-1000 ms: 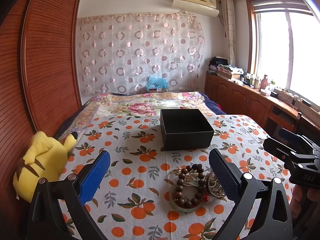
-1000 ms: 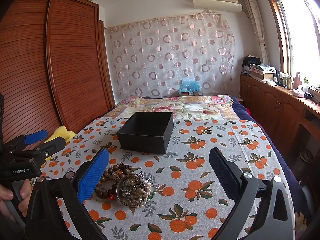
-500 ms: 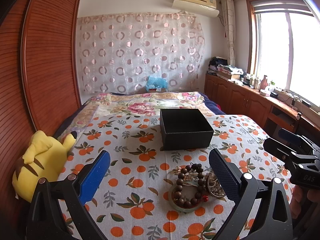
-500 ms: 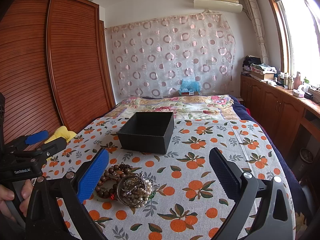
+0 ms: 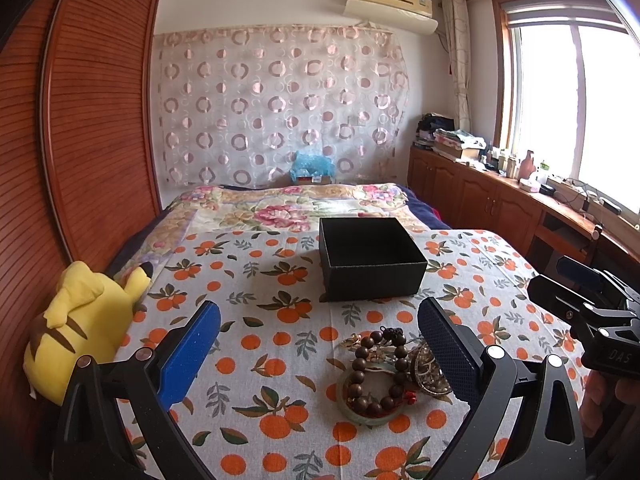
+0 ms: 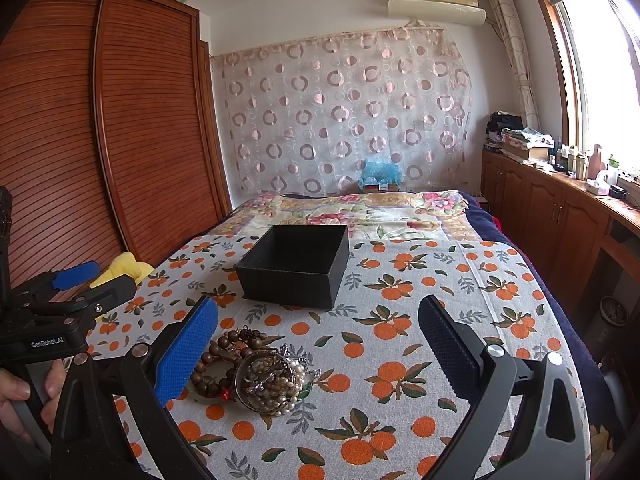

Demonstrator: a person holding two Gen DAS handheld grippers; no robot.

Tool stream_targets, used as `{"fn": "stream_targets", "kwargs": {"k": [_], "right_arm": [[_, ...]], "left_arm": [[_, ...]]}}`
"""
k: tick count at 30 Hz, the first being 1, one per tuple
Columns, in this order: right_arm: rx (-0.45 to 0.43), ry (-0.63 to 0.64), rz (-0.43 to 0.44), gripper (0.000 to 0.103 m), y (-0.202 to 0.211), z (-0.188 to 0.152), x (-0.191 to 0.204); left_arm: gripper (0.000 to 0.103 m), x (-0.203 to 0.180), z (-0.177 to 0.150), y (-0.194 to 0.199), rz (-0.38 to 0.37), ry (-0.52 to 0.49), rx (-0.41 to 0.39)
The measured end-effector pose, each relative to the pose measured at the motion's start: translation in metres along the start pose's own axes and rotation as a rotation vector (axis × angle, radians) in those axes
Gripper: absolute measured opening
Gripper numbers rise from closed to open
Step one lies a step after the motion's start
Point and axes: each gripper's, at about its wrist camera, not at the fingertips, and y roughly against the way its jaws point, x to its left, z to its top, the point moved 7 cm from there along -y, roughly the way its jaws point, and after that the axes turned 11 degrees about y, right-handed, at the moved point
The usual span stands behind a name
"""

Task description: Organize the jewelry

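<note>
Nothing has shifted since earlier. Both the left gripper (image 5: 318, 354) and right gripper (image 6: 318, 352) hover with jaws spread wide, empty. The tangled pile of bead bracelets (image 5: 384, 376) lies near the square black cardboard box (image 5: 370, 258), open cloth between them.

- The left claw (image 5: 320, 344) hangs over the bed with its jaws spread wide and nothing between them.
- On the orange-print cloth (image 5: 280, 344), a heap of jewelry (image 5: 396, 372) lies just inside the right-hand finger.
- In that heap, a dark wooden bead bracelet (image 5: 376, 376) rests across a pale green bangle (image 5: 362, 414), touching it; a metal-looking piece (image 5: 430, 372) is partly hidden behind the finger.
- An open black box (image 5: 372, 264) sits upright further up the cloth, apart from the heap.
- A yellow plush toy (image 5: 80, 328) leans at the left edge by the wooden wardrobe (image 5: 80, 120).
- The right claw (image 5: 560, 280) pokes in from the right, a hand (image 5: 612, 400) below it.
</note>
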Motion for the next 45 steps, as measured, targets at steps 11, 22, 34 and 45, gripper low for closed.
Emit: {"fn": "stream_targets", "kwargs": {"k": [11,22,34,45], "right_arm": [[0.0,0.0,0.001,0.1,0.0,0.0,0.0],[0.003,-0.002,0.003,0.1,0.003,0.0,0.0],[0.073,0.031,0.077,0.098,-0.017,-0.017,0.016],[0.214,0.147,0.223,0.082,-0.053,-0.048,0.054]], "left_arm": [[0.095,0.002,-0.001,-0.002,-0.001,0.003,0.0],[0.095,-0.008,-0.003,-0.001,-0.003,0.003,0.022],[0.095,0.004,-0.025,-0.026,-0.026,-0.002,0.103],[0.095,0.022,-0.047,-0.044,-0.018,-0.019,0.186]]}}
